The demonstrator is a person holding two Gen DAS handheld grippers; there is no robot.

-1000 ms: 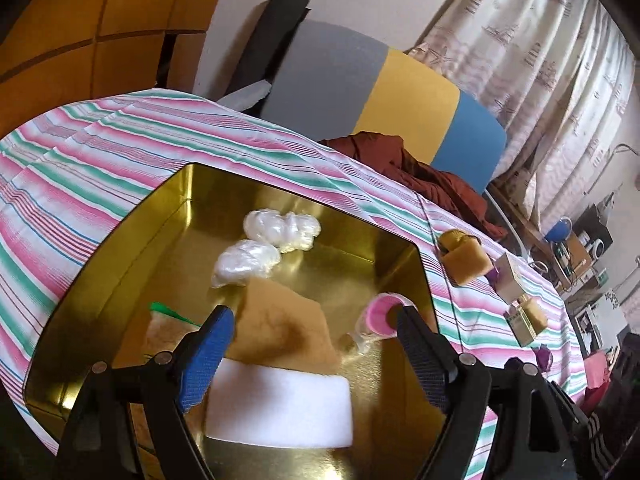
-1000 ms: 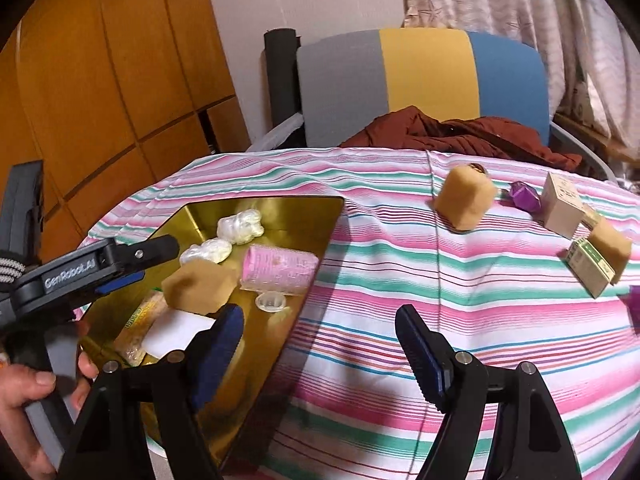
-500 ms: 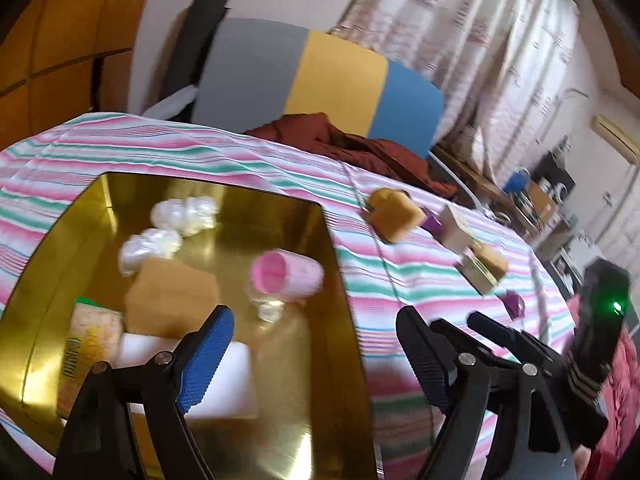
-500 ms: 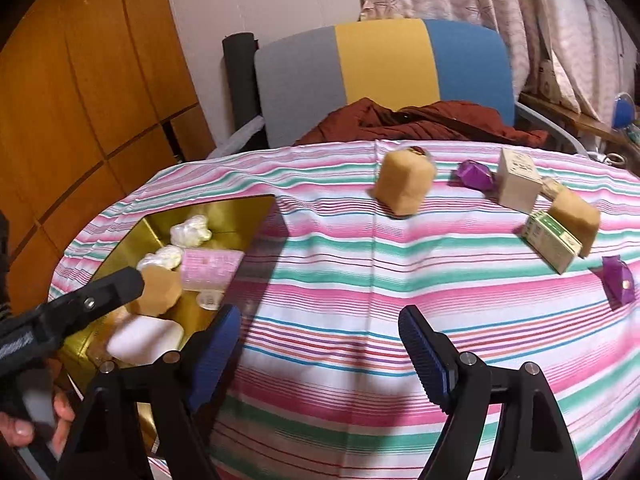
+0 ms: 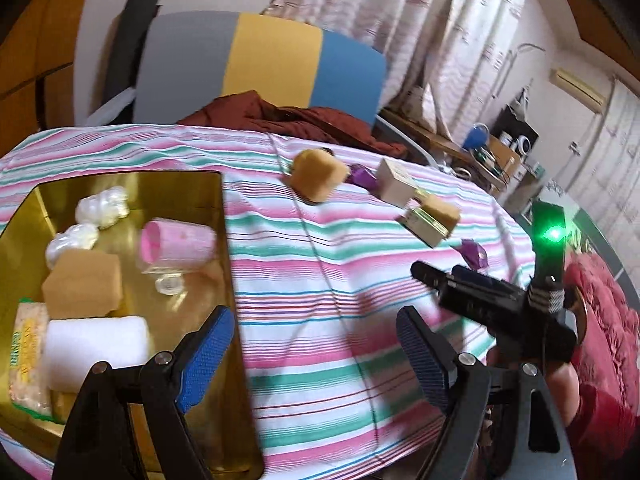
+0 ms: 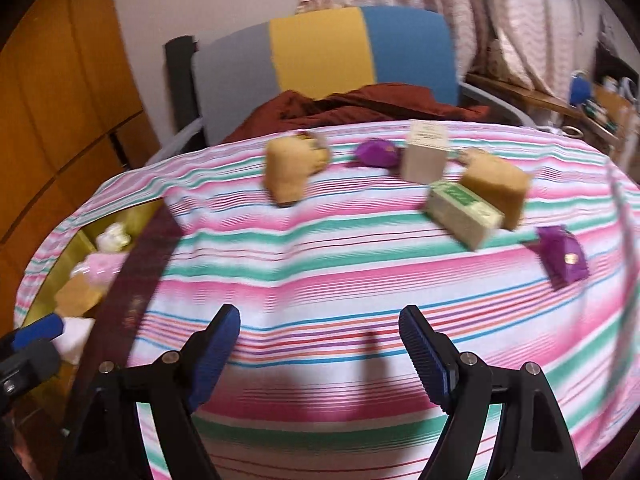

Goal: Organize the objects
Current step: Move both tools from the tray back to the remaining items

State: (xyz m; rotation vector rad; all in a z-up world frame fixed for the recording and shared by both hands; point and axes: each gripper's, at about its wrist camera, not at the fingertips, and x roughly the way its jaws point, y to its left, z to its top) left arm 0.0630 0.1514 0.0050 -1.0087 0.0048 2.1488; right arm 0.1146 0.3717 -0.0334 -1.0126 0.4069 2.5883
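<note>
Left gripper wide, nothing between the jaws – hangs over the striped cloth at the tray's right rim. Tray ahead-left of it holds pink cup, sponge, white pad, two white wads. Right gripper also wide and empty, its jaws having just been opening, over bare cloth. Ahead of it, well apart: tan block, white box, green box, two purple wrappers – right one nearest.
</note>
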